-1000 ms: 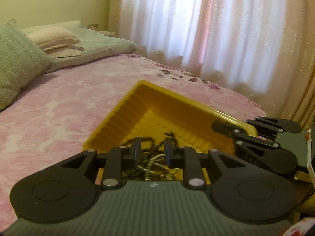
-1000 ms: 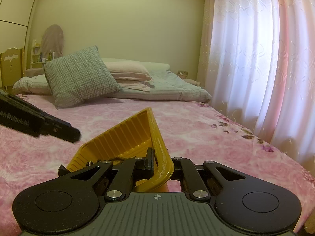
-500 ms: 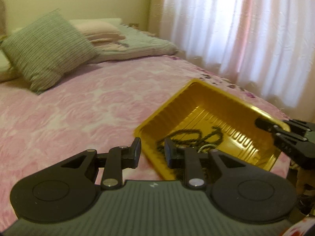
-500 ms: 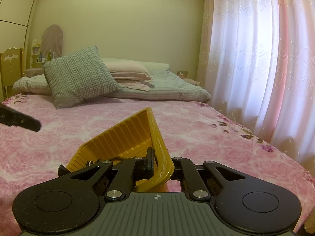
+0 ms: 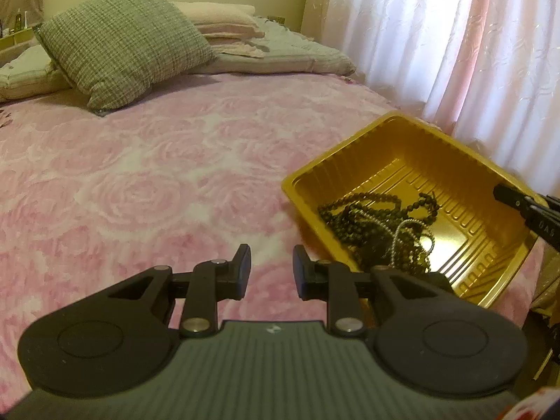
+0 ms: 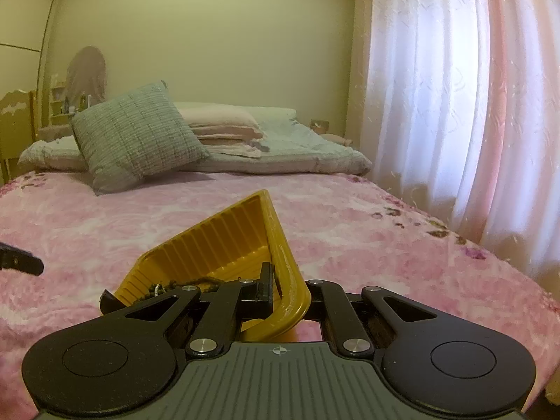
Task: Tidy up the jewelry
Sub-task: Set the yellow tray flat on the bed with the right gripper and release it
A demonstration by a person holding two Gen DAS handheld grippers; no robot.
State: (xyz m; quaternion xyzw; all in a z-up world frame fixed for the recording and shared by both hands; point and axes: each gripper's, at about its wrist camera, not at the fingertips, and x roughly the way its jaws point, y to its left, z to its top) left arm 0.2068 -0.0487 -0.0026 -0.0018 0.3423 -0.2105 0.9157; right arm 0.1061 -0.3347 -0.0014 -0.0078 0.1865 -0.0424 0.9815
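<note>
The right tool [image 6: 290, 292] pinches the yellow tray [image 5: 402, 161] of necklaces [image 5: 381, 231] near the bed's [image 5: 157, 175] right edge, while the left tool [image 5: 271, 267], open and empty, probably must reach in next.

1. The tray [image 5: 353, 161] sat on the bedspread [image 5: 147, 175], near the bed's right edge, below the curtain [image 5: 455, 42].
2. A tangle of beaded necklaces [image 5: 378, 224] lay inside the tray, toward its near corner.
3. The left gripper [image 5: 271, 269] stood just left of the tray, above bare bedspread, with nothing between its fingers.
4. The right gripper [image 6: 288, 285] was at the tray's right side, its fingers closed on the rim there, one inside the wall, one outside.
5. A cushion [image 6: 136, 133] leaned at the far end of the bed, in front of stacked pillows [image 6: 217, 122].
</note>
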